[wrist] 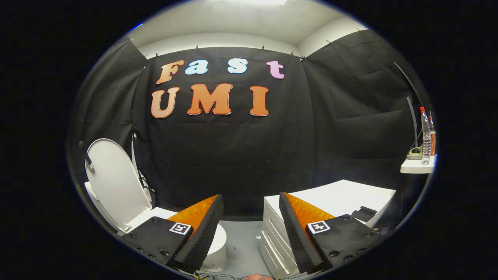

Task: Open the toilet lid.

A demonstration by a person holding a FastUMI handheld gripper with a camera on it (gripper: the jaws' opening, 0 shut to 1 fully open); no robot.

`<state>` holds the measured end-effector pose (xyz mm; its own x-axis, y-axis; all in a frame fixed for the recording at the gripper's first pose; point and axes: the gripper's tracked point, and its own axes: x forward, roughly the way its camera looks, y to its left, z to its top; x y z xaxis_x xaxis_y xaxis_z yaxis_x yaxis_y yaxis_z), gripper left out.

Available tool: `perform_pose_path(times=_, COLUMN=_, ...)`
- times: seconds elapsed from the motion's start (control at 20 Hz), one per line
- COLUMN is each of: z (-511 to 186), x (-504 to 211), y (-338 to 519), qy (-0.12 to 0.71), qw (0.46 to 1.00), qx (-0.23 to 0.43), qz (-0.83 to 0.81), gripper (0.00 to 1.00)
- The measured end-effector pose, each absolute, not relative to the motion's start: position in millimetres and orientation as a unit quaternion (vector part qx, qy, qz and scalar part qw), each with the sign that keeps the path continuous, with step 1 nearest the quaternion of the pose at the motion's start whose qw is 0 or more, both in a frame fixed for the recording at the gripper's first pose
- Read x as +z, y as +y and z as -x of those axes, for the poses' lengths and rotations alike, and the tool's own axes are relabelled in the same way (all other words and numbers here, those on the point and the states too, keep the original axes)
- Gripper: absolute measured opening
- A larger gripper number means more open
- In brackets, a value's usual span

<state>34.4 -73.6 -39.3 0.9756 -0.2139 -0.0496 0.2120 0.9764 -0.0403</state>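
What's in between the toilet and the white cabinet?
Bare grey floor, seen in the gripper view between the open gripper fingers. Toilet stands left, lid up; cabinet right.

The grey floor (243, 243) runs ahead between the spread fingers of the gripper (251, 233), which grip nothing. On it, beside and beyond the left finger, stands the white toilet (218, 249) with its lid (114, 182) raised upright. Just beyond the right finger a white drawer cabinet (338, 198) stands on the floor, a dark object (364, 214) lying on its top. Far off to the right, a small white shelf (418, 168) carries a clear bottle (426, 136) with a red cap
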Motion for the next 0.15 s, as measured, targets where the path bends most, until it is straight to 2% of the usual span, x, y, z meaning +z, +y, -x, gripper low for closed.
perform_pose_path(times=0.15, z=-33.5, x=-41.5, y=-72.1, qy=0.029, qw=0.994, qx=-0.106, qz=0.017, gripper=0.93)
